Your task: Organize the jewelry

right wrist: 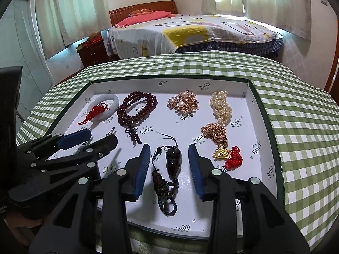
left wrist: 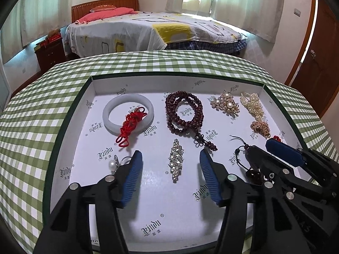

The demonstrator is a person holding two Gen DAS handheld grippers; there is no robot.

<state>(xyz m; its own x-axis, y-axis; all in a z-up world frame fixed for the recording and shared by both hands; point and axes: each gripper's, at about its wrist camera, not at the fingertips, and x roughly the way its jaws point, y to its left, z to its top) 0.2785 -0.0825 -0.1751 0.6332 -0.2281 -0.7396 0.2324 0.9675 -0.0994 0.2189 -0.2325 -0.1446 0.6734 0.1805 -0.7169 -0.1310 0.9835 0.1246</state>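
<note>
White tray (left wrist: 89,114): holds laid-out jewelry.
Left gripper (left wrist: 171,167): jaws apart, straddling brooch (left wrist: 175,160), no contact.
Right gripper (right wrist: 169,167): jaws apart, flanking gourd pendant (right wrist: 172,162), no contact.

The left gripper (left wrist: 170,170) is open over a sparkly silver brooch (left wrist: 175,160) in the white tray (left wrist: 70,114). A white bangle (left wrist: 128,112) sits at upper left, dark red beads (left wrist: 184,113) in the middle.

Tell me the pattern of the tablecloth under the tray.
Green-and-white check tablecloth, clearest in the right wrist view.
</note>
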